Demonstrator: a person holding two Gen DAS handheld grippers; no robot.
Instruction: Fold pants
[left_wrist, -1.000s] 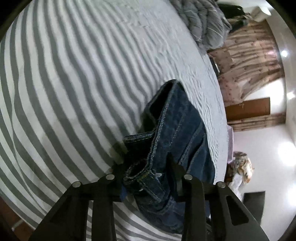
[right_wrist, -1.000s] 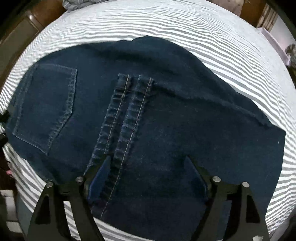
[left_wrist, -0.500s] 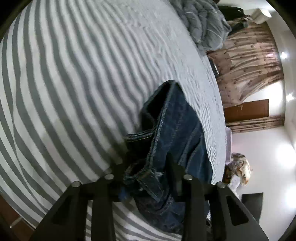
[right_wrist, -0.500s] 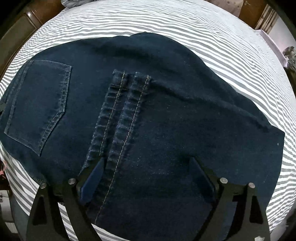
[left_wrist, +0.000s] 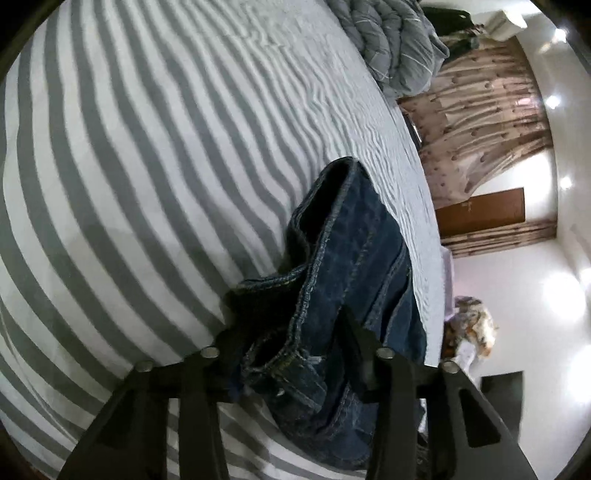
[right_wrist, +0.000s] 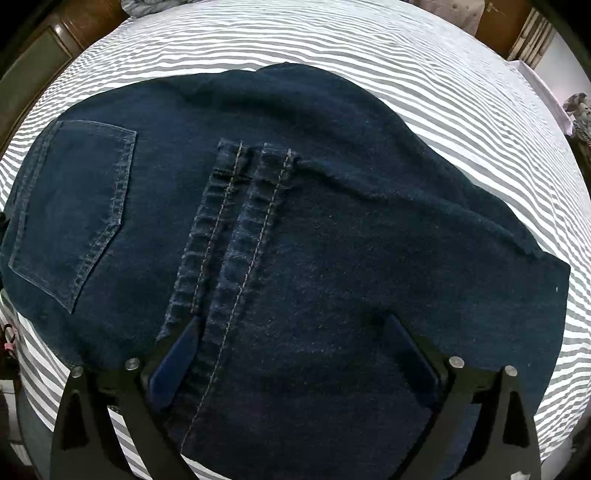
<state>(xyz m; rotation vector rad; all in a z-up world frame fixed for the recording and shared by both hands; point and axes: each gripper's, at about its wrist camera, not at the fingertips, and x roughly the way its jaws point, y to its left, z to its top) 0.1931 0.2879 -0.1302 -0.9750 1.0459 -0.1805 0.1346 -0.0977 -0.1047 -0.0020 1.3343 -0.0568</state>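
Dark blue jeans (right_wrist: 332, 240) lie folded flat on the striped bed, back pocket (right_wrist: 74, 210) at the left and two stitched hems (right_wrist: 236, 229) lying across the middle. My right gripper (right_wrist: 291, 332) hovers open over the near part of the jeans, holding nothing. In the left wrist view the jeans (left_wrist: 351, 266) are seen edge-on as a thick bundle. My left gripper (left_wrist: 291, 325) has its fingers on either side of the bunched waistband end, closed onto it.
The grey-and-white striped bedsheet (left_wrist: 147, 166) stretches to the left and beyond. A rumpled grey duvet (left_wrist: 395, 44) lies at the far end. A wooden bed frame (right_wrist: 40, 62) shows at the far left, curtains (left_wrist: 476, 122) and a door (left_wrist: 480, 212) beyond.
My right gripper has drawn back a little and the jeans lie flatter below it. My left gripper keeps its hold on the waistband, nearly still.
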